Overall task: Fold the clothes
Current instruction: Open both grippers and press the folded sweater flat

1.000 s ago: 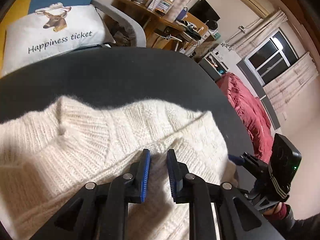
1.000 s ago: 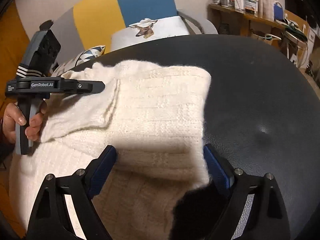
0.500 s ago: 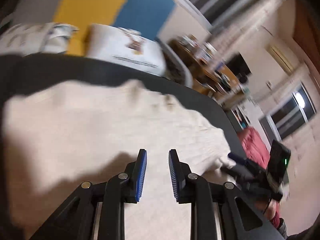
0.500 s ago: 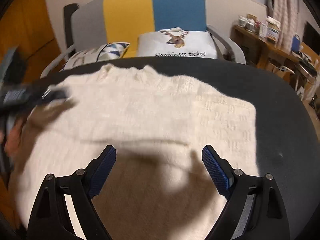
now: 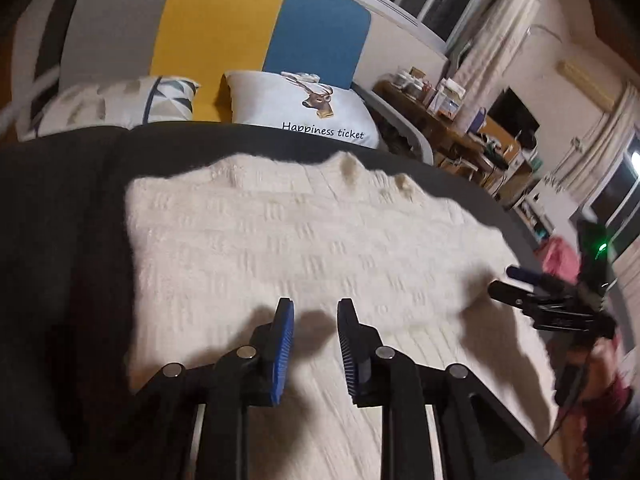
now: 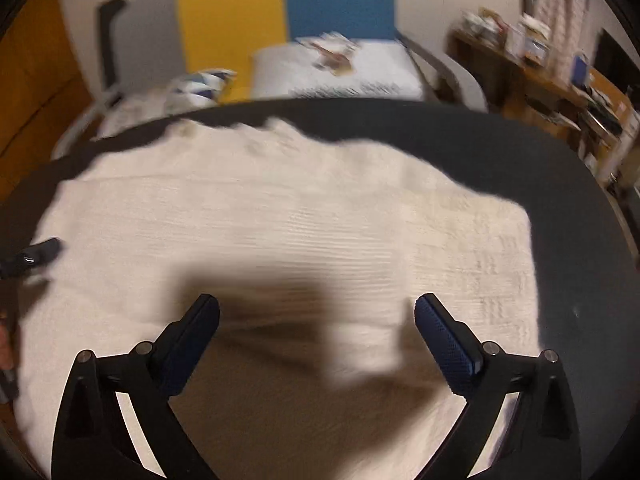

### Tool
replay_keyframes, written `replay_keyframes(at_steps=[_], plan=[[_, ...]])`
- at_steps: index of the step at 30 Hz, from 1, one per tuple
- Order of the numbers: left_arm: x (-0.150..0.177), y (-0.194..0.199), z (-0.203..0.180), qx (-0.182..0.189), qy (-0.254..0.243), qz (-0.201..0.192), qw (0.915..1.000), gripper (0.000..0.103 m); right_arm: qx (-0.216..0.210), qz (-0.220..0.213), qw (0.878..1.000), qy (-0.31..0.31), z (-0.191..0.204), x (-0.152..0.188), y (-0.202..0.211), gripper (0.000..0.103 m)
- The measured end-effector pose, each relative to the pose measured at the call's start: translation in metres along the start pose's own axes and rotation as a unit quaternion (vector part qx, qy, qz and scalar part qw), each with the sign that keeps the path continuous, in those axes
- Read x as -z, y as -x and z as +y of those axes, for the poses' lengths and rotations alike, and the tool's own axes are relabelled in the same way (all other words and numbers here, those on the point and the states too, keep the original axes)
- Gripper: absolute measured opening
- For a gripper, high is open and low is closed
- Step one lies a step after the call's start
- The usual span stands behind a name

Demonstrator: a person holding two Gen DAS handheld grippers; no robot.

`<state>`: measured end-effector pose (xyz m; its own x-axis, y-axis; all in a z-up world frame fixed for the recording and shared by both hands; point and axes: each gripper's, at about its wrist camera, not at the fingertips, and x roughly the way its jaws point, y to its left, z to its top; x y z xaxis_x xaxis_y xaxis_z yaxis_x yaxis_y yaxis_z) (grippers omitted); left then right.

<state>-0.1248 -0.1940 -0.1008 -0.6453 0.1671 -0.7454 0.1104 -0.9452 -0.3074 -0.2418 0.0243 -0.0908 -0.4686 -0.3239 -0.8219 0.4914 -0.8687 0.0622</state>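
A cream knit sweater (image 5: 312,248) lies spread flat on the dark round counter (image 5: 68,240), its left edge straight and squared, its far edge wavy near the counter's rim; whether sleeves are tucked beneath cannot be told. The left gripper (image 5: 314,344) hangs over the near part of the knit with its blue pads a narrow gap apart and nothing between them. The right gripper (image 6: 316,332) hovers over the middle of the sweater (image 6: 280,220) with its fingers spread wide, also empty, throwing a broad shadow on the cloth. Both views are smeared by motion, so fine creases are hard to judge. The flat rectangle would suit either a garment with its sides already turned in or one laid out for folding. The risks appear to lie in the fabric: a thick, loose knit could snag on the ribbed pads, a pinch could catch only the top layer and drag a fold open, and a pull toward the rim could slide the piece off the smooth counter (image 6: 560,184).
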Motion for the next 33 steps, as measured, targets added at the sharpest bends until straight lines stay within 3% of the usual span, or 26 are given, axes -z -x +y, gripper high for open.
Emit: replay_keyframes(at_steps=[2,6,10,15,18,20,26,33], plan=[[0.009,-0.002,0.002,-0.023,-0.005,-0.002,0.9997,0.023,-0.006,0.009,1.0,0.024,0.022,0.01,0.006,0.1],[0.006,-0.005,0.007,-0.028,0.009,-0.001,0.9996,0.023,0.004,0.06,0.997,0.052,0.047,0.035,-0.013,0.102],[0.011,0.019,-0.005,-0.029,0.025,-0.003,0.9993,0.023,0.015,0.053,0.998,0.037,0.049,0.034,-0.001,0.103],[0.069,0.056,-0.03,-0.022,0.017,-0.005,0.9996,0.024,0.009,0.033,0.998,0.055,0.063,0.058,0.038,0.103],[0.103,0.062,-0.029,-0.031,0.04,0.008,0.9987,0.024,0.016,0.033,0.997,0.061,0.068,0.08,0.05,0.103],[0.118,0.067,-0.027,-0.03,0.041,-0.008,0.9987,0.024,0.021,0.032,0.997,0.065,0.071,0.095,0.058,0.103],[0.124,0.063,-0.025,-0.042,0.016,-0.04,0.9982,0.024,0.014,0.036,0.999,0.025,0.062,0.129,0.055,0.103],[0.12,0.058,-0.014,-0.036,0.018,-0.059,0.9974,0.023,0.021,0.01,1.0,0.019,0.07,0.134,0.053,0.103]])
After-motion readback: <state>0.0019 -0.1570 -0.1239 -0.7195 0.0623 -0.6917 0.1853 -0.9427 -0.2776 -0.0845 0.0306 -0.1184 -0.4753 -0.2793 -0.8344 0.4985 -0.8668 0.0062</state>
